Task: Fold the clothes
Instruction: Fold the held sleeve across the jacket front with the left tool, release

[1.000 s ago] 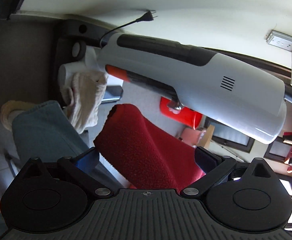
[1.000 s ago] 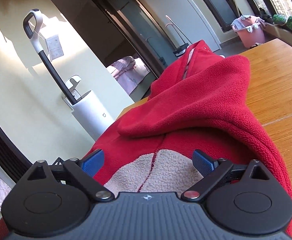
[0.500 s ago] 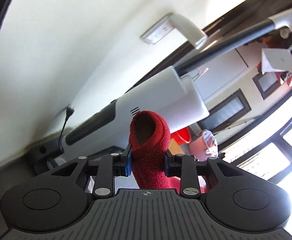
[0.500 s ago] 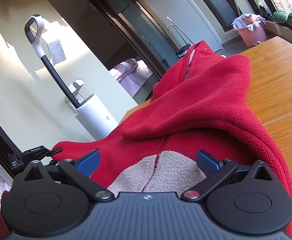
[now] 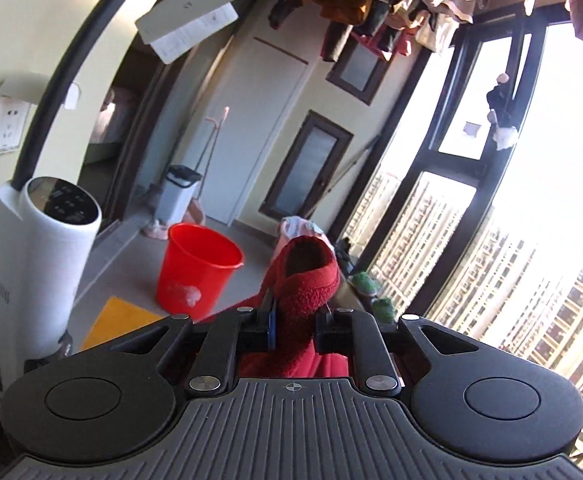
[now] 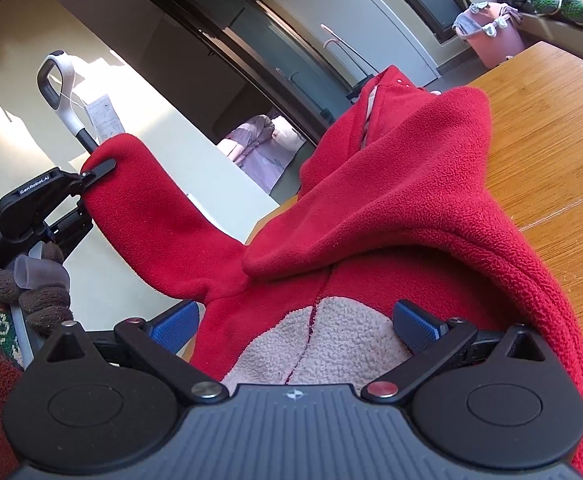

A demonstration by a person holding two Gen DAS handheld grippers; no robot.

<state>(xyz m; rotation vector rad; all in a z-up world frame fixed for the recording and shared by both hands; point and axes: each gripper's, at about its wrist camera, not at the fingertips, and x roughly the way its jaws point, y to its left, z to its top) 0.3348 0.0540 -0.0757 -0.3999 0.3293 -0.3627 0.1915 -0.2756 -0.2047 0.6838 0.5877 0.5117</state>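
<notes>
Red fleece garment [image 6: 391, 208] is seen heaped on the wooden table [image 6: 551, 128] at frame centre, its sleeve [image 5: 305, 280] pinched between the pressed jaws of the left gripper [image 5: 295, 326] and raised at upper left, while the right gripper [image 6: 303, 320] is held spread over the pale lining; the sleeve fold is judged under way, to be laid across the body next

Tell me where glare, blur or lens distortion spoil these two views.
Left wrist view: the windows blow out to white on the right, the vacuum pole bows from fisheye, and the background is slightly soft. Right wrist view: evenly lit, the red fleece jacket sharp; sunlight patches the wall; the table edge curves.
</notes>
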